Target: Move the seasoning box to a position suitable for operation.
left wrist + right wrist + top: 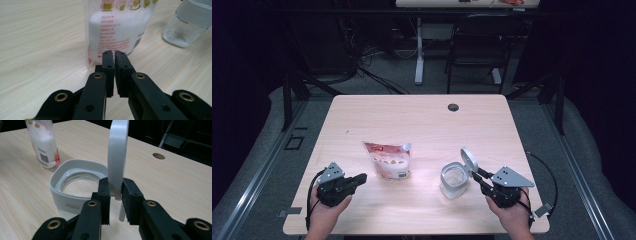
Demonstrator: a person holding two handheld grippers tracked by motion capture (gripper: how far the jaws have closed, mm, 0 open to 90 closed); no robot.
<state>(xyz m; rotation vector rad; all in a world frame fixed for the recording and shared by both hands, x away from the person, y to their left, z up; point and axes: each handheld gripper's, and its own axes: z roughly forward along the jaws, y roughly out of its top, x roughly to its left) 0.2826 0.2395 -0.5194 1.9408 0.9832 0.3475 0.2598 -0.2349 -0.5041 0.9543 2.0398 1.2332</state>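
Note:
A clear pouch of white powder with red print (388, 160) (117, 25) (43, 142) stands on the wooden table (422, 120). My left gripper (362, 177) (114, 56) lies just left of its base, shut with nothing between the jaws, only a thin slit. To the right stands a glass jar with a white collar (454, 181) (57, 192) (185, 22), its mouth uncovered and a little white residue inside. Its white lid (469, 159) (117, 150) stands upright on edge at the jar's right rim. My right gripper (476, 172) (116, 185) is shut on the lid's lower edge.
A round cable hole (453, 107) (158, 156) lies near the table's far edge. Beyond the table, a black chair (479, 45) and a white desk leg (419, 50) stand on the floor. Bare wood stretches behind the pouch and jar.

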